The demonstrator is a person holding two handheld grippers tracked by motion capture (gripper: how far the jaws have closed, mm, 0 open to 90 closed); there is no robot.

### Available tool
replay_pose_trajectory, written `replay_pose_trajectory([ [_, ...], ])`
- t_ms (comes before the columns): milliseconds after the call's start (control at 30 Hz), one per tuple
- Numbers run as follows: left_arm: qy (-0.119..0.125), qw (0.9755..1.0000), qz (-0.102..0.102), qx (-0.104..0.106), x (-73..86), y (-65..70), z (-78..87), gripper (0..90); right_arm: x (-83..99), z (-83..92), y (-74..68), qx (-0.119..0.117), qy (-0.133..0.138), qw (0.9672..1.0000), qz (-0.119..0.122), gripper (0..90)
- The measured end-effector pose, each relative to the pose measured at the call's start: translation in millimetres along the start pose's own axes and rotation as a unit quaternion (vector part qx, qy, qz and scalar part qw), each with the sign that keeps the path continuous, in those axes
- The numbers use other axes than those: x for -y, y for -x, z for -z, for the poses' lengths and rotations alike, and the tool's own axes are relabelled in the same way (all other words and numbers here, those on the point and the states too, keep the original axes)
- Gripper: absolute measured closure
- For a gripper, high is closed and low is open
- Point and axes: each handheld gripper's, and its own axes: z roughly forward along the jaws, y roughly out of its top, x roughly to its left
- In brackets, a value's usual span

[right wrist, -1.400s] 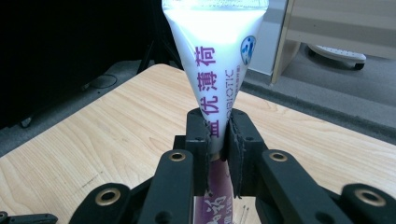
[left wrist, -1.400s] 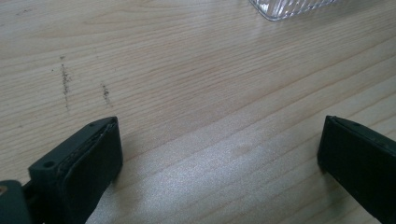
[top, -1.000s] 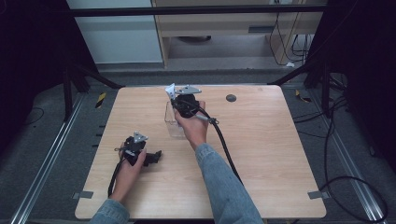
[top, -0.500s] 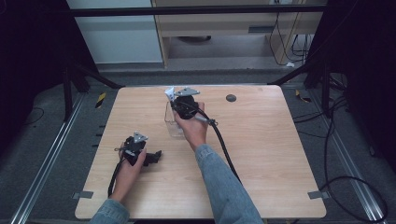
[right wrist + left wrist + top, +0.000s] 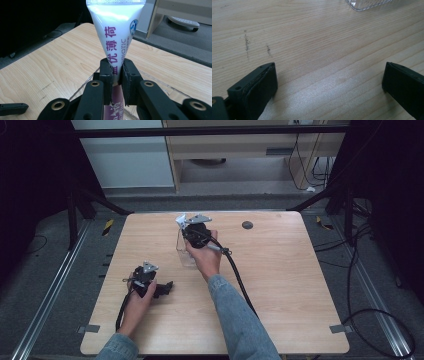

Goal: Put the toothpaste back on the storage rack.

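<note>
At the left of the high view, my left gripper (image 5: pixel 161 289) rests low on the wooden table (image 5: pixel 290 285), its jaws spread wide with nothing between them; in the left gripper view they frame bare wood, with a corner of the clear plastic container (image 5: pixel 367 3) at the top edge. Toward the centre, my right gripper (image 5: pixel 191 231) is held above that same container (image 5: pixel 184 251), which stands on the table near its far edge. Its jaws are drawn narrow and clamp a white toothpaste tube (image 5: pixel 115 30) at the tapering middle of its body, pads pressed flat on either side. The tube's long axis runs upright and in line with the jaws: the broad crimped end points up and away from me, the narrower end, whose cap I cannot see, points down into the container's mouth. The step in hand appears to be seating the tube in the container. To do it well, I judge that I should keep the axis vertical, centre the lower end within the clear walls, lower steadily without scraping the rim, and release only once the bottom end bears weight. Farther right, a small dark disc (image 5: pixel 247 225) lies well apart on the table.
</note>
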Motion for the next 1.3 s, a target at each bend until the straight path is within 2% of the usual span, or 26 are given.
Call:
replay_pose_trajectory([
  [500,0.0,1.0,0.0,0.0,0.0,0.0,0.0,0.0,-3.7,-7.7,-3.7,0.002,-0.005,1.0,0.001,79.8],
  [733,0.0,1.0,0.0,0.0,0.0,0.0,0.0,0.0,-4.7,-10.5,-1.8,0.004,-0.006,0.9999,-0.009,79.5],
  [1300,0.0,1.0,0.0,0.0,0.0,0.0,0.0,0.0,-5.8,-15.7,-2.7,0.004,-0.007,0.9999,-0.014,79.0],
])
